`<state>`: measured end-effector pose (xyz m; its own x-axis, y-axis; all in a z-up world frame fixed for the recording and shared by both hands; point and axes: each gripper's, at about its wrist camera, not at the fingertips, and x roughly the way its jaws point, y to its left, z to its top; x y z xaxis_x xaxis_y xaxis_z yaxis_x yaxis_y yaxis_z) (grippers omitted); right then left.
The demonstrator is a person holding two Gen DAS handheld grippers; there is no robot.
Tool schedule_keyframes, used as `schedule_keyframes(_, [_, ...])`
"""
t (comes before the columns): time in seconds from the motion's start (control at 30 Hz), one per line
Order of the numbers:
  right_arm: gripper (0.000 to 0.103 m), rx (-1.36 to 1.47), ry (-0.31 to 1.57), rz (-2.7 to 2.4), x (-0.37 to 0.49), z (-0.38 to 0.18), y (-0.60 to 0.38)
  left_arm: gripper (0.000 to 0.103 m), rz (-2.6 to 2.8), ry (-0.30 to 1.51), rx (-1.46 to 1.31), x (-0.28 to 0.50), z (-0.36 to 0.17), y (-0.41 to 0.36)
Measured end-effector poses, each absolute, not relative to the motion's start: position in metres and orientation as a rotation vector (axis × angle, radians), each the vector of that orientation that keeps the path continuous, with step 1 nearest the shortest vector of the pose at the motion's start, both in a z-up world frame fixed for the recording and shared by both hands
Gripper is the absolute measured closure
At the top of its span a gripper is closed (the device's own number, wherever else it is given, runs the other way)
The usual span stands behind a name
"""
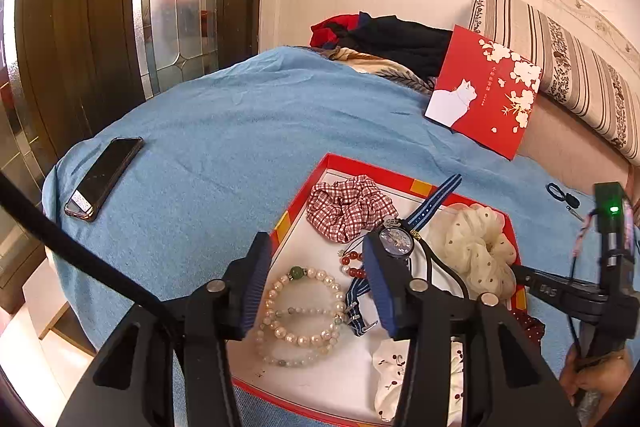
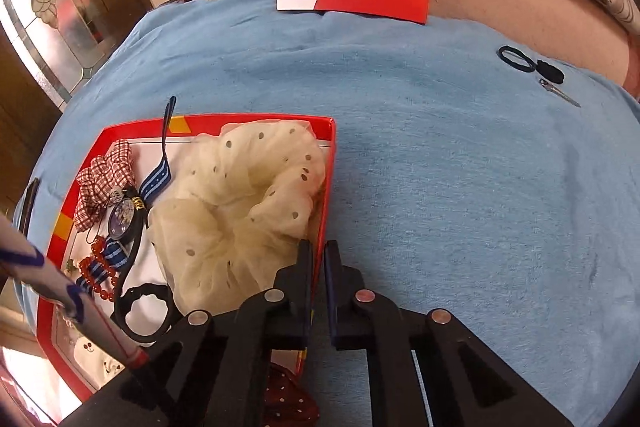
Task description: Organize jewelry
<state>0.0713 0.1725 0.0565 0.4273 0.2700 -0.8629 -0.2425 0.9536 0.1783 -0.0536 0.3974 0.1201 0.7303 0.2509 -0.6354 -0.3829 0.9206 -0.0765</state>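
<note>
A red box (image 1: 326, 163) with a white floor lies on the blue blanket. It holds pearl bracelets (image 1: 300, 315), a red bead bracelet (image 1: 354, 265), a blue-strapped watch (image 1: 394, 239), a checked scrunchie (image 1: 346, 207) and a cream dotted scrunchie (image 1: 472, 243). My left gripper (image 1: 316, 267) is open and hovers over the pearl bracelets and the watch. My right gripper (image 2: 319, 259) is shut on the box's right wall (image 2: 326, 187), beside the cream scrunchie (image 2: 236, 203).
A phone (image 1: 104, 177) lies on the blanket at the left. The red lid (image 1: 486, 91) with a white cat leans at the back. A black hair tie (image 2: 516, 59) and a small metal clip (image 2: 558, 93) lie at the far right. Striped pillow behind.
</note>
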Motion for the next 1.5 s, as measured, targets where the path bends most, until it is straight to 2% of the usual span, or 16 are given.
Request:
schedule_keyframes(0.23, [0.096, -0.022, 0.951, 0.440, 0.020, 0.100, 0.169, 0.049, 0.381, 0.657, -0.215, -0.055, 0.121, 0.398])
schedule_keyframes(0.5, [0.095, -0.044, 1.107, 0.538, -0.010, 0.059, 0.198, 0.033, 0.444, 0.587, -0.184, -0.068, 0.130, 0.396])
schedule_keyframes(0.57, [0.095, -0.028, 1.115, 0.558, -0.016, 0.058, 0.200, 0.024, 0.459, 0.562, -0.168, -0.071, 0.134, 0.395])
schedule_keyframes(0.63, [0.094, 0.002, 1.125, 0.597, -0.017, 0.062, 0.198, 0.022, 0.474, 0.533, -0.149, -0.075, 0.138, 0.393])
schedule_keyframes(0.77, [0.077, 0.064, 1.069, 0.605, -0.026, 0.084, 0.183, 0.011, 0.498, 0.473, -0.117, -0.084, 0.148, 0.385])
schedule_keyframes(0.9, [0.071, 0.087, 0.998, 0.565, -0.040, 0.109, 0.159, 0.001, 0.529, 0.412, -0.090, -0.099, 0.159, 0.370])
schedule_keyframes(1.03, [0.066, 0.039, 0.936, 0.508, -0.059, 0.126, 0.135, 0.000, 0.514, 0.379, -0.072, -0.115, 0.172, 0.349])
schedule_keyframes(1.3, [0.057, -0.034, 0.868, 0.421, -0.091, 0.142, 0.084, 0.000, 0.349, 0.464, -0.043, -0.150, 0.178, 0.288])
schedule_keyframes(1.5, [0.055, -0.009, 0.850, 0.373, -0.106, 0.143, 0.052, 0.000, 0.295, 0.546, -0.078, -0.168, 0.176, 0.256])
